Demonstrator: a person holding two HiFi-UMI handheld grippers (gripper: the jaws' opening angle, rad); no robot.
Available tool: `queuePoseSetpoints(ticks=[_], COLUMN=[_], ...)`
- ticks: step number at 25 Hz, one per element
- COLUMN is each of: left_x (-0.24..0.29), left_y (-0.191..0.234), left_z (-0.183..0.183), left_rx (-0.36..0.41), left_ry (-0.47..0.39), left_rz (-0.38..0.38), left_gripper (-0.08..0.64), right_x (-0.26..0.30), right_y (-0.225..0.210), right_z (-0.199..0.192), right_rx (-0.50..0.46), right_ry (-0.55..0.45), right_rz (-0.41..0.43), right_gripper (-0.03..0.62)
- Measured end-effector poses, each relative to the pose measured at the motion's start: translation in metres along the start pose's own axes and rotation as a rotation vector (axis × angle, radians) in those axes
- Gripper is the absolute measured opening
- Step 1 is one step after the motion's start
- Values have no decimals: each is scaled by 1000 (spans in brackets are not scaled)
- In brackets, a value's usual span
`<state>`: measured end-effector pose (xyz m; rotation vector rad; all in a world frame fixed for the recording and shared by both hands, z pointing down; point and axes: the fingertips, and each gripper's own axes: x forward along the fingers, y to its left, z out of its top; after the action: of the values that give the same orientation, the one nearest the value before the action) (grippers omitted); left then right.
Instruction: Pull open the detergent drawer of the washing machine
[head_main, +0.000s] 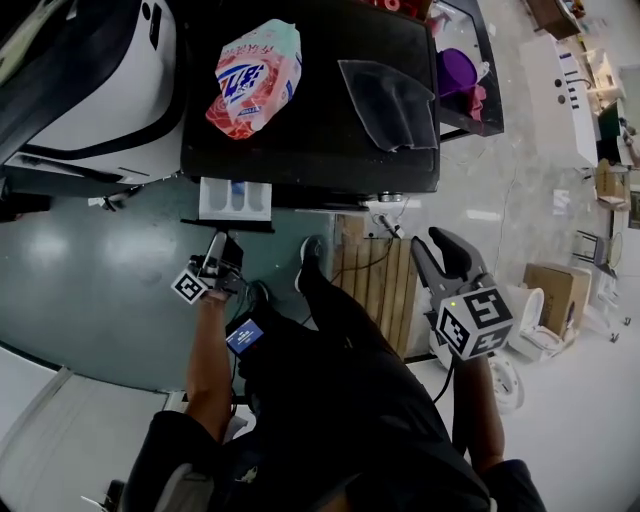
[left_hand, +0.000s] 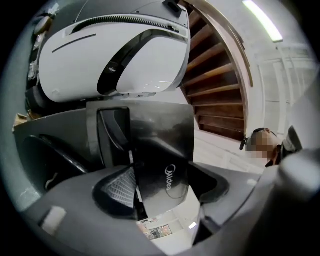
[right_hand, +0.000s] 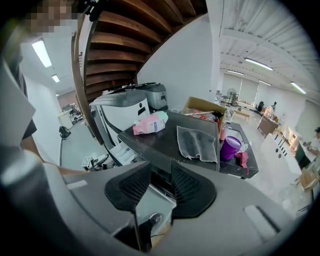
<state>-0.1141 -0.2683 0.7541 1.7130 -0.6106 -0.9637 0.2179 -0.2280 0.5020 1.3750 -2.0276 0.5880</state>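
If apart, drawer (head_main: 235, 197) beyond left tool (head_main: 215, 243)

"Midea" legible: pale letters running sideways down dark panel (left_hand: 161, 150), left gripper view; brand mark of washing machine (head_main: 300, 150). Small printed sticker (left_hand: 159, 232) just below that panel: coloured blocks and fine print, too small to read. Pink-and-mint detergent bag (head_main: 256, 78) on machine top, head view: bold blue characters on white patch, blurred, not readable. Same bag in right gripper view, print equally illegible.
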Motion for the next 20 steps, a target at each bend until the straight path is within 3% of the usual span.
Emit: queuePoseSetpoints(ticks=[4,8,13,18,20], left_x=[-21,-31,-30,-51,-66], left_y=[-19,-23,-15,-4,-15], left_z=[-11,-19,-26,-36,-28], left_rx=[-20,5,73,191,242], left_ry=[-22,35,210,436,458], left_rz=[-1,25,80,276,306], left_gripper=[360,360,374,385,360], right_x=[12,19,12,-9,-18], right_y=[18,39,54,68,76], right_z=[5,6,16,25,26], right_rx=[0,1,-5,-10,-9], right_ry=[-1,1,-38,-101,-124], right_rz=[38,79,98,92,96], right_gripper=[106,106,106,106,106])
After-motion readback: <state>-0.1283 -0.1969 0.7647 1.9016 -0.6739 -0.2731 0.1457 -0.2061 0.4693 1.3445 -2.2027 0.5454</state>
